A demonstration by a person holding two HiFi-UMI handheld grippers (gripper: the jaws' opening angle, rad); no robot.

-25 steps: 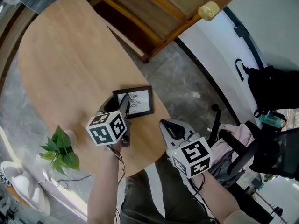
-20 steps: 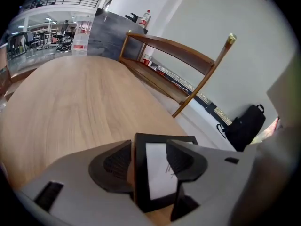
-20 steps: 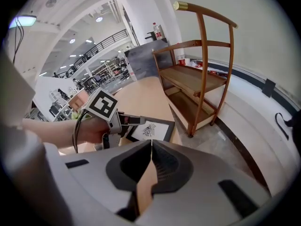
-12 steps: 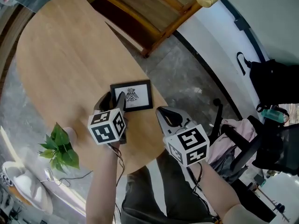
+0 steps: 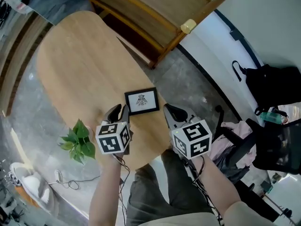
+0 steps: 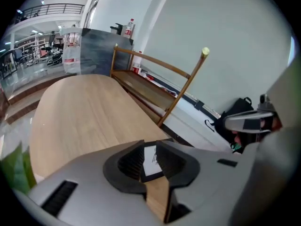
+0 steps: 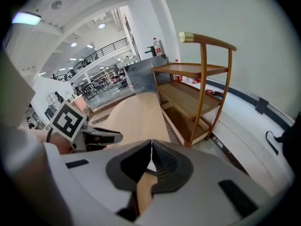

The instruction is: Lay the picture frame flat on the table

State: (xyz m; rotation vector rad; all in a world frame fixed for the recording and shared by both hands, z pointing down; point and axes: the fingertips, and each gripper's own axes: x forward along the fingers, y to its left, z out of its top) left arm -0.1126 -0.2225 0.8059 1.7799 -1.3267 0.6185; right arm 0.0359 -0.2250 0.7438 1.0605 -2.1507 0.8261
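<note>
**Picture frame flat on the bench, both claws just short of it**

The picture frame lay flat and face up on the pale wooden bench, close to the near right edge of the oval top. Its black border and white sheet with a small dark drawing showed plainly in the head view.

The left claw sat just beside the frame's near left corner. Whether it touched the frame could not be told from above. In the left gripper view its jaws were closing, with only a narrow gap left between them. Nothing was clamped in that gap: the frame showed through it, lying on the wood beyond the tips. The marker cube of this gripper was nearest the camera, with the person's bare forearm behind it.

The right claw hung over the bench edge to the right of the frame, near it but apart from it. In the right gripper view its jaws met at the tips and held nothing; a strip of wood showed through the slot beneath them.

A small green plant stood at the bench's near left edge, well apart from the frame. A wooden shelf unit stood on the grey floor past the far side of the bench. A black bag rested against the white wall on the right.
</note>
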